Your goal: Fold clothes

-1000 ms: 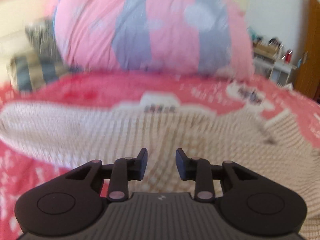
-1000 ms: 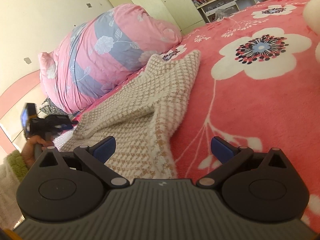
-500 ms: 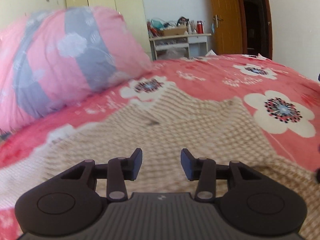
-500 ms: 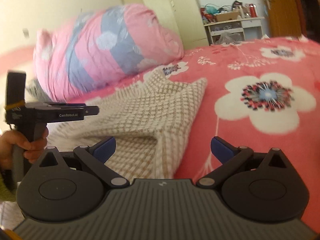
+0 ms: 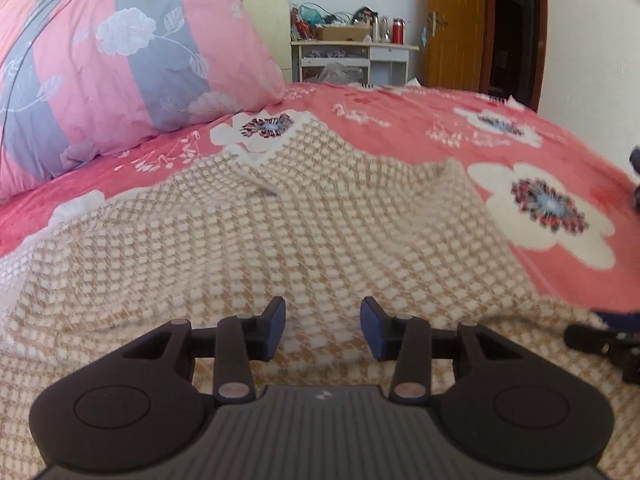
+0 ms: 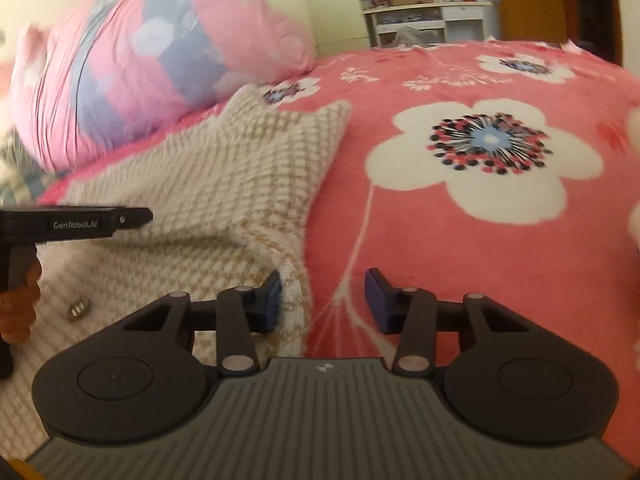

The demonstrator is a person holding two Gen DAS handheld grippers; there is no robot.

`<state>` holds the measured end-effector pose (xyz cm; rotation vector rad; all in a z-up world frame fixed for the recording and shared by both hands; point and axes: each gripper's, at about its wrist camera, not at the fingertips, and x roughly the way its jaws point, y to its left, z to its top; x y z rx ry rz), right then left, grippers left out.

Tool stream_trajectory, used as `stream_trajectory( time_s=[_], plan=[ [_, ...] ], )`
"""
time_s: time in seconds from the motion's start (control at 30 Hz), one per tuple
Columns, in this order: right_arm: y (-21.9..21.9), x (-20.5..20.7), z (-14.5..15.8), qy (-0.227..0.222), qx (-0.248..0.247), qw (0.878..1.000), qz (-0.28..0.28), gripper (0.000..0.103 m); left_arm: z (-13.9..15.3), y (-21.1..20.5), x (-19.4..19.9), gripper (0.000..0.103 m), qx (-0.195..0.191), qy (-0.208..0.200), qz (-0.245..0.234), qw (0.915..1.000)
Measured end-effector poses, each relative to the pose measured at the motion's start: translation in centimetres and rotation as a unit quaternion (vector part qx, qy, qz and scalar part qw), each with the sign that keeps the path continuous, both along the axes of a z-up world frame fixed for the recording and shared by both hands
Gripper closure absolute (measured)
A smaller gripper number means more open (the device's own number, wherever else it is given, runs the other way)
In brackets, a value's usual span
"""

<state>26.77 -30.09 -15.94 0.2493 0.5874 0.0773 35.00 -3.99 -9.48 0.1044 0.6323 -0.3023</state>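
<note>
Close by, the right gripper (image 6: 322, 300) is closing, with the fluffy edge of the beige checked sweater (image 6: 224, 200) between its jaws but not pinched yet. The left gripper (image 5: 322, 328) hangs partly open over the sweater's middle, holding nothing. The sweater lies spread on the pink flowered blanket (image 6: 460, 240), and farther back sits a big pink and grey quilt bundle (image 5: 112, 64).

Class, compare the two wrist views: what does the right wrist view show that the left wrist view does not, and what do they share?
Only the right wrist view: the person's hand on the left claw's handle, and the right claw closing at the sweater's edge, fabric between its fingers. Only the left wrist view: the left claw over the sweater's middle, nothing pinched. Both: the pink bedspread, the striped pillow, the cluttered shelf.
</note>
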Motion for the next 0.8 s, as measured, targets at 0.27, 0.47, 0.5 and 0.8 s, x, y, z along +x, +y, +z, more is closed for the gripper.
stream_trajectory(
  time_s=[0.27,0.47,0.5,0.8],
  plan=[
    [0.3,-1.1,0.4,-0.002,-0.005,1.0,0.001,0.061,0.4,-1.5,2.4,0.06,0.017,-0.01,0.02,0.9996],
    [0.4,-3.9,4.4,-0.052,-0.016,0.998,0.015,0.058,-2.4,-2.0,3.5,0.057,0.017,0.001,0.02,0.9996],
    [0.6,-3.5,5.2,-0.064,-0.023,0.997,0.021,0.058,-2.3,-1.9,3.5,0.057,0.013,0.0,0.019,0.9997],
    [6.3,7.8,1.5,0.015,-0.102,0.985,0.136,0.076,-2.3,-2.8,6.4,0.058,0.025,0.011,0.008,0.9996]
  ],
)
